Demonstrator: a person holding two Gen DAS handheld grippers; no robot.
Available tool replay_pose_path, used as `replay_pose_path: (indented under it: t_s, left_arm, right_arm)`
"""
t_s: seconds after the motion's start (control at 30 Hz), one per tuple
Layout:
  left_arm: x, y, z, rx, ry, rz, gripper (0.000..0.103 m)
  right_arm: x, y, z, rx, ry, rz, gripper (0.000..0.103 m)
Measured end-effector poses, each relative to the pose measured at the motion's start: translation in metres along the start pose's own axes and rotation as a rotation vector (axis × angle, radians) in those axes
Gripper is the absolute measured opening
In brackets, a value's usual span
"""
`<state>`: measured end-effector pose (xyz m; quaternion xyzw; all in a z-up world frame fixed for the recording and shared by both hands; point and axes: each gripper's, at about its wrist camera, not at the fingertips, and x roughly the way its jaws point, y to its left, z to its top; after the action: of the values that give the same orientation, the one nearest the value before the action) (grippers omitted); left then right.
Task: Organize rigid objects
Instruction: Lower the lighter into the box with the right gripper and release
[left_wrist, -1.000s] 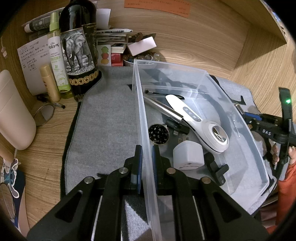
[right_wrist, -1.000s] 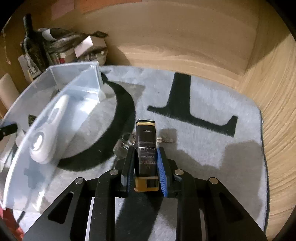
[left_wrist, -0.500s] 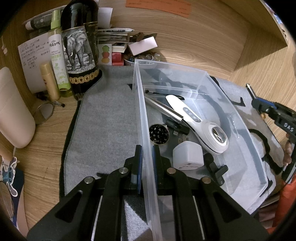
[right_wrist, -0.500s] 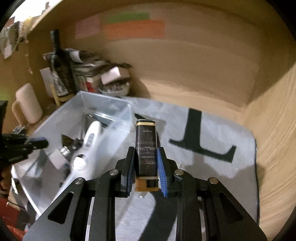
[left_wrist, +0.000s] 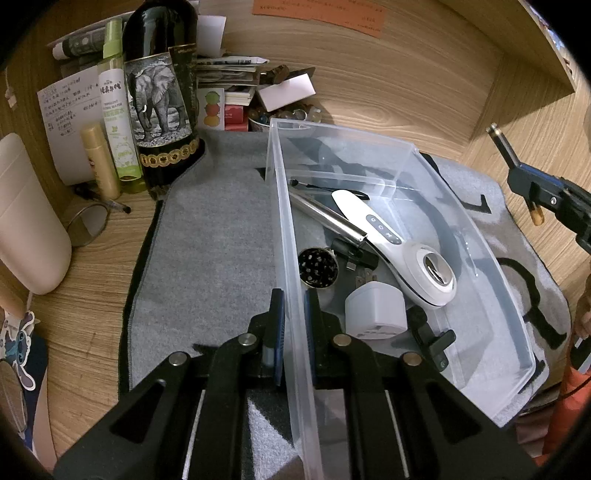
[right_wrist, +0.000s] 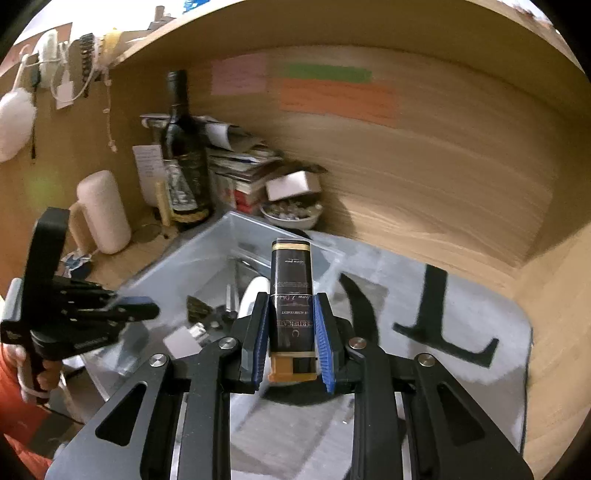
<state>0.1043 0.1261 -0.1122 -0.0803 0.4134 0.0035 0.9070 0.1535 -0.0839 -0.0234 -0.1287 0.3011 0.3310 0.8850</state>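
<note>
My left gripper (left_wrist: 293, 306) is shut on the left wall of a clear plastic bin (left_wrist: 284, 206) that stands on a grey mat. Inside lie a white handheld device (left_wrist: 402, 243), a metal tube (left_wrist: 325, 218), a white plug adapter (left_wrist: 376, 314), a round black grinder (left_wrist: 317, 267) and small black parts. My right gripper (right_wrist: 291, 325) is shut on a black and gold box (right_wrist: 291, 288), held in the air above the bin's (right_wrist: 207, 258) right side. The right gripper also shows at the right edge of the left wrist view (left_wrist: 535, 195).
A dark elephant-label bottle (left_wrist: 159, 96), a green spray bottle (left_wrist: 118, 110), a gold tube (left_wrist: 99, 162), a beige cylinder (left_wrist: 26, 218), paper stacks and a bowl of small items (right_wrist: 291, 214) crowd the back left. Wooden walls enclose the back and right.
My right gripper has lifted the black and gold box off the mat and carried it up and left toward the bin. My left gripper keeps its hold on the bin wall.
</note>
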Motion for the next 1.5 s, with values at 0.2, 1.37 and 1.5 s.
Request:
replay_pose_path:
  t_s: [0.2, 1.37, 1.5]
  left_arm:
    - [0.0, 0.0, 0.0, 0.0, -0.002, 0.0, 0.009]
    - [0.0, 0.001, 0.0, 0.005, -0.011, -0.01, 0.01]
    - [-0.001, 0.001, 0.0, 0.006, -0.011, -0.01, 0.01]
  right_arm:
    - [0.012, 0.021, 0.005, -0.041, 0.026, 0.042, 0.022]
    - [0.044, 0.036, 0.003, -0.068, 0.141, 0.039, 0.046]
    - [0.029, 0.015, 0.008, -0.037, 0.1, -0.007, 0.054]
